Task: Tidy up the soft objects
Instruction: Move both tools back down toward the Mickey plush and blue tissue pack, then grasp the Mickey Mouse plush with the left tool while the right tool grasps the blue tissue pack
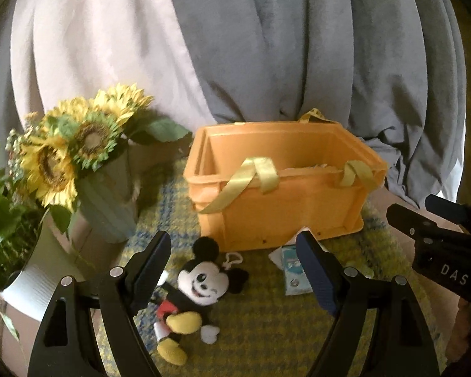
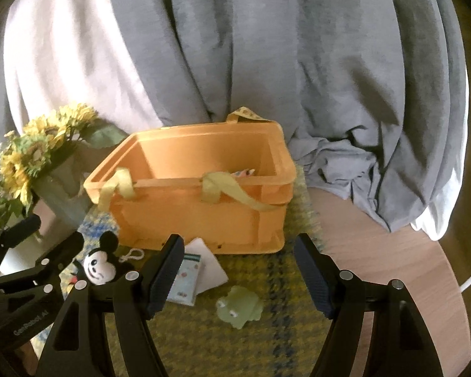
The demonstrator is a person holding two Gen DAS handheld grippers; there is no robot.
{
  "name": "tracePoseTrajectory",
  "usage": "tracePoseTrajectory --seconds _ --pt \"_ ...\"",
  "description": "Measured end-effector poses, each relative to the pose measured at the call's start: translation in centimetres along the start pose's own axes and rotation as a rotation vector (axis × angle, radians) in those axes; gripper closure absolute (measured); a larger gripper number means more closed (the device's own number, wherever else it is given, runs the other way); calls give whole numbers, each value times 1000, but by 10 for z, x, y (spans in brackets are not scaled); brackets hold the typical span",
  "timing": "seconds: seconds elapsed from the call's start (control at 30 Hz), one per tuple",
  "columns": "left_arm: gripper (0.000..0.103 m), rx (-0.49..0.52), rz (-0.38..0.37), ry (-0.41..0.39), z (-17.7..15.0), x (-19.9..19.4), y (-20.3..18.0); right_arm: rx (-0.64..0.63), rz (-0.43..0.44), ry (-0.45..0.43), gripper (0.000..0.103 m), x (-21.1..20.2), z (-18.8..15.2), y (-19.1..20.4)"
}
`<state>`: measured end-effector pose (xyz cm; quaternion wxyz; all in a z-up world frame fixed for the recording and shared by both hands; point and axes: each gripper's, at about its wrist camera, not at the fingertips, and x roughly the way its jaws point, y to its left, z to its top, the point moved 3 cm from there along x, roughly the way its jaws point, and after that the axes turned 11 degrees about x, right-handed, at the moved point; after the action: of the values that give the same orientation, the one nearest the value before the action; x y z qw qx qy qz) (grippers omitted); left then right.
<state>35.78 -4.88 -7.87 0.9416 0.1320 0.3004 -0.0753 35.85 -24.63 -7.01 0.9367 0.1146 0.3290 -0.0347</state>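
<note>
On a yellow-and-blue checked mat (image 1: pixel 267 330) in front of grey curtains, an orange plastic crate (image 1: pixel 282 194) with yellow ribbon handles (image 1: pixel 235 188) stands open at the top. Inside, only a glimpse of something pale and striped shows above the near wall; what it is cannot be told.

Near the crate's front lie the soft things: a mouse plush toy (image 1: pixel 194 289) to the left, a small packet (image 2: pixel 185 279) resting on a white card (image 2: pixel 210 267) in the middle, and a green frog toy (image 2: pixel 240 309) to the right.

The left gripper (image 1: pixel 235 270) hangs with jaws wide and empty above the plush. The right gripper (image 2: pixel 238 273) is also parted and empty, hovering over the frog and the packet.

Risks, as a judgement: the two grippers sit close together and could knock each other; a loose ribbon handle draped over the rim could snag a toy on its way in; a pinch on a plush limb might slip. A sunflower vase (image 1: pixel 110 201) stands just left of the crate and could tip if bumped.
</note>
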Motion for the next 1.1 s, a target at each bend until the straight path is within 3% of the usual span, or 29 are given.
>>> tracePoseTrajectory --seconds 0.3,0.57,1.1 --pt "21 -35 53 -10 -26 -13 23 -25 46 -8 30 -2 -14 23" --pt "21 -37 52 1 -49 -13 35 -66 78 -7 30 -1 -33 44" --pt "21 -6 -13 99 -82 27 42 -81 92 127 30 43 -69 60"
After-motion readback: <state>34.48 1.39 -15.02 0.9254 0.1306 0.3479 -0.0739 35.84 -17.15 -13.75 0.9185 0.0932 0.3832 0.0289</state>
